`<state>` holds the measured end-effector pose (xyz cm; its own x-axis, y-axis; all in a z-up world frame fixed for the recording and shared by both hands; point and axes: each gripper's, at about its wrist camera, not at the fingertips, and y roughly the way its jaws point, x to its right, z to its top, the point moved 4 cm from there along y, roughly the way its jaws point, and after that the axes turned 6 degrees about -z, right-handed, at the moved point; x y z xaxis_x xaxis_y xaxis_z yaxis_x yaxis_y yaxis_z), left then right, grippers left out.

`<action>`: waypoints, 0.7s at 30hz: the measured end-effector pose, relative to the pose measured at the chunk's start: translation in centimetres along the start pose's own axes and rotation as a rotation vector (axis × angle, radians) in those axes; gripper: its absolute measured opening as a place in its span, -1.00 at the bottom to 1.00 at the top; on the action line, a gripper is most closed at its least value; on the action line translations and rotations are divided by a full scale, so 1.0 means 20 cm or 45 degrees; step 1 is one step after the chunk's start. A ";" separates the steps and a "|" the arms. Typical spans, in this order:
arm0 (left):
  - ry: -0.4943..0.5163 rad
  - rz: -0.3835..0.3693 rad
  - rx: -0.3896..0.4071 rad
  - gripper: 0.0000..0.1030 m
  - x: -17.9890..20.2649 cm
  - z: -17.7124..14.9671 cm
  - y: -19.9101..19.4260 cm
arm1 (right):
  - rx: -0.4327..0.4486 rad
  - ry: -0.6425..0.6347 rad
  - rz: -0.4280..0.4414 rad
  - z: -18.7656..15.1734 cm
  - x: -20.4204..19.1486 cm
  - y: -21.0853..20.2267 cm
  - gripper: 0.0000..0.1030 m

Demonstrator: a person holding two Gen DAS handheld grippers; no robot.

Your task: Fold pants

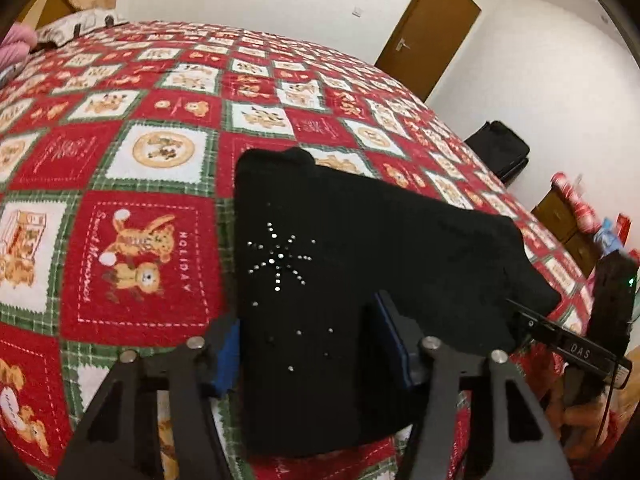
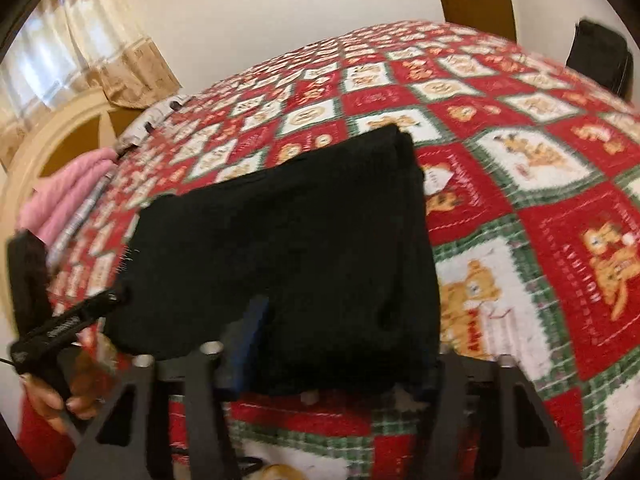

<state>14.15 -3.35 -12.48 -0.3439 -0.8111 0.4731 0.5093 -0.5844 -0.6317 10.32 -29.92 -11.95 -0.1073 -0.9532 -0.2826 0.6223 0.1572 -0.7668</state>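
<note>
Black pants lie folded into a thick rectangle on the bed, with a star of small studs on the left part. In the left wrist view my left gripper straddles the near left end. Its blue pads press against the cloth from both sides. In the right wrist view my right gripper holds the near right end of the pants; one finger lies on the cloth and the other is mostly hidden by the fold. Each view also shows the other gripper at the pants' edge: the right gripper and the left gripper.
The bed wears a red, white and green holiday quilt. Pink cloth and a pillow lie at the head of the bed. A black bag, low wooden drawers and a brown door stand beyond the bed. A hand holds the left gripper.
</note>
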 end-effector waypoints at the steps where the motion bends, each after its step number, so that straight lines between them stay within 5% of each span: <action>1: -0.023 -0.014 0.004 0.01 -0.01 0.00 -0.01 | -0.006 0.033 0.034 0.01 0.02 0.01 -0.20; 5: -0.175 -0.081 0.018 -0.36 -0.09 0.02 -0.02 | -0.003 0.178 0.159 -0.01 0.10 0.03 -0.26; 15: 0.099 0.079 0.063 -0.68 0.06 0.02 -0.04 | 0.067 -0.102 -0.016 0.01 -0.06 -0.04 -0.41; 18: 0.088 0.024 0.118 -0.69 0.05 0.08 -0.13 | 0.114 -0.190 -0.008 0.07 -0.15 -0.11 -0.44; 21: 0.124 0.098 0.197 -0.69 0.03 0.13 -0.23 | 0.169 -0.313 0.069 0.15 -0.34 -0.19 -0.45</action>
<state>13.72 -1.16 -7.65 -0.3699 -0.8561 0.3610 0.6497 -0.5161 -0.5582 10.99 -24.83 -5.33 0.1100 -0.9810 -0.1600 0.7198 0.1897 -0.6678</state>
